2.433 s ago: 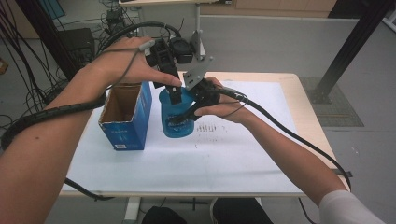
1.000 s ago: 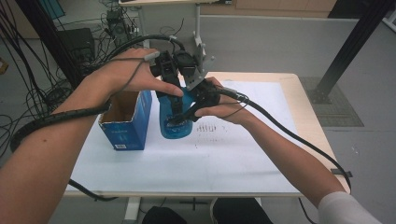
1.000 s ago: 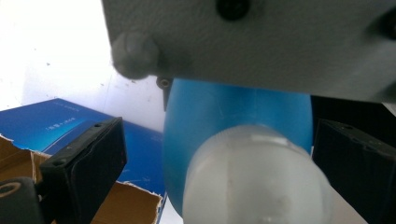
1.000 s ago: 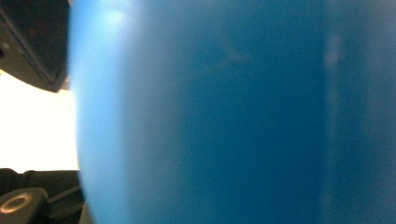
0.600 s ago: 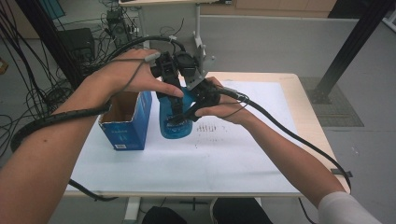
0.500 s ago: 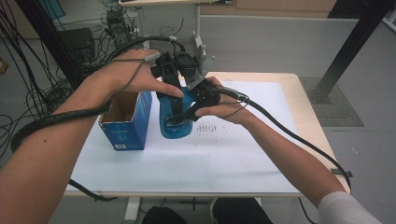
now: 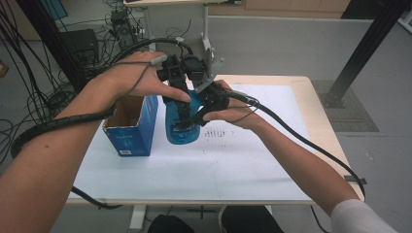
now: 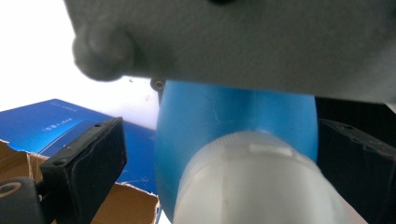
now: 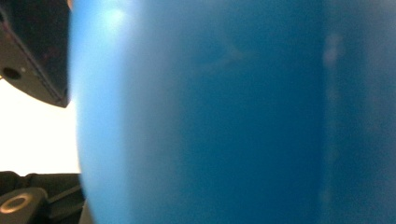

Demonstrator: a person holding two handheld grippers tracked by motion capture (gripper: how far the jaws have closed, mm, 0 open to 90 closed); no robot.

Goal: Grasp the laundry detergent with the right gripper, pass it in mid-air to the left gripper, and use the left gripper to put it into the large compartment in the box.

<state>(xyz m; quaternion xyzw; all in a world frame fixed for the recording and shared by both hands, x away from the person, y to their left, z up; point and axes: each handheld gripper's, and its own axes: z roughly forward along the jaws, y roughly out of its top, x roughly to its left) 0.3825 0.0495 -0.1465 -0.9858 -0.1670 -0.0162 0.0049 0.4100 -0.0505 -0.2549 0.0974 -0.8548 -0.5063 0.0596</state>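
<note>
A blue bottle (image 7: 182, 130) with a pale cap (image 8: 252, 182) stands upright on the white table sheet (image 7: 243, 160). My right gripper (image 7: 194, 116) reaches in from the right and is shut on the bottle's body, whose blue wall (image 9: 210, 112) sits close against its camera. From above, my left gripper (image 7: 180, 99) comes down over the bottle's top. In the left gripper view its black jaws stand on either side of the cap, open, with a gap showing beside its left fingertip (image 8: 88, 158).
An open blue cardboard box (image 7: 130, 124) stands just left of the bottle, its brown inside showing (image 8: 18, 163). Faint print marks (image 7: 218, 133) lie on the sheet to the right. Cables trail off both grippers; the table's right half holds nothing but the sheet.
My left hand has moved right, from above the box to over the bottle's top. In the last second both hands and the bottle have kept still.
</note>
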